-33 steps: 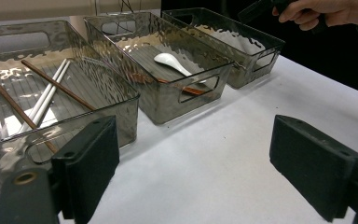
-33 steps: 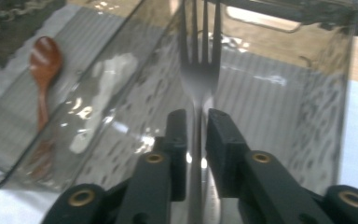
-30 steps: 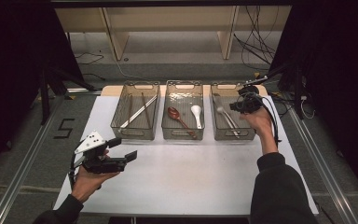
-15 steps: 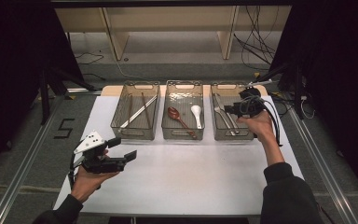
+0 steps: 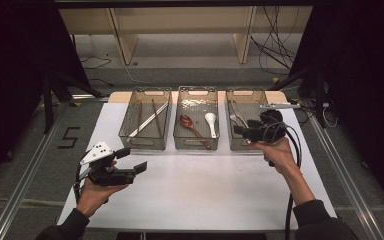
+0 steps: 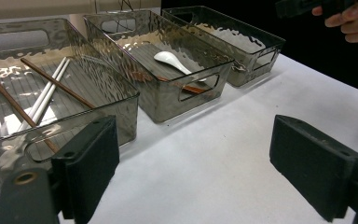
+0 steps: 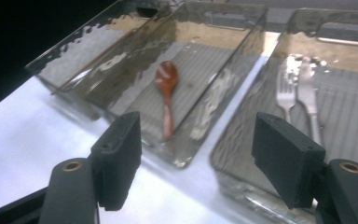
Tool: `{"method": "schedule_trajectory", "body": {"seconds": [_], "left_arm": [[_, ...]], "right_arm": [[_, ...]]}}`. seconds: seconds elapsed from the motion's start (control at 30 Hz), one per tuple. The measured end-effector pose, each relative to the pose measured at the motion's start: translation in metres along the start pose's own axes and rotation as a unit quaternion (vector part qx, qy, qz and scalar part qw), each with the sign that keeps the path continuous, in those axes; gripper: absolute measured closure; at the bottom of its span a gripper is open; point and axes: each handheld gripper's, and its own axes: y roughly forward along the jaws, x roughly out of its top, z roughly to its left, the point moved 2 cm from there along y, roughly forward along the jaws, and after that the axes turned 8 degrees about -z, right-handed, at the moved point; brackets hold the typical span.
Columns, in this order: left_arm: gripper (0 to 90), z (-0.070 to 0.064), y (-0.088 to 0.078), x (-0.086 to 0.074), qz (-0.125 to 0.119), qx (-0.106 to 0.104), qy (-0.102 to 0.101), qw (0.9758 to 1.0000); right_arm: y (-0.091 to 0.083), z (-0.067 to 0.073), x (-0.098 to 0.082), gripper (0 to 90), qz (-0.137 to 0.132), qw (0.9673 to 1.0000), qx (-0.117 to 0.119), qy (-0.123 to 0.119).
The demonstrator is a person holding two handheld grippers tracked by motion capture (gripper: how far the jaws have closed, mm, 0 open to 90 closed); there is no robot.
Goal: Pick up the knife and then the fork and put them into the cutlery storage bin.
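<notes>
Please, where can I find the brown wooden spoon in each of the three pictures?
High view: brown spoon lies in the middle bin, left of the white spoon.
Left gripper view: a stretch of its handle shows through the middle bin's front handle hole.
Right gripper view: upper centre, bowl away from the camera.
Shared landmark: the middle bin.

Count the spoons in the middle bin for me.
2: a brown wooden spoon lies on the left side of the middle bin, and a white ceramic spoon lies to its right. None seems hidden.
</notes>
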Motion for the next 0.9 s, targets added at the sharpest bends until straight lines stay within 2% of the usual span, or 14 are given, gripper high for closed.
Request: {"method": "schedule_trajectory", "body": {"seconds": [0.23, 0.67, 0.8, 0.9], "left_arm": [[15.5, 0.0, 0.001, 0.0, 0.002, 0.001, -0.001, 1.0], [15.6, -0.003, 0.0, 0.0, 0.004, 0.005, 0.0, 1.0], [15.6, -0.003, 0.0, 0.0, 0.005, 0.003, 0.002, 1.0], [15.5, -0.004, 0.002, 0.0, 0.007, 0.0, 0.002, 1.0]], "right_arm": [[-0.004, 0.012, -0.011, 32.4, -0.007, 0.9999, 0.009, -0.005], [-0.009, 0.026, -0.021, 30.8, -0.023, 0.9993, 0.025, -0.018], [-0.013, 0.031, -0.027, 29.7, -0.021, 0.9991, 0.029, -0.023], [-0.019, 0.034, -0.032, 29.4, -0.03, 0.9986, 0.032, -0.028]]}}
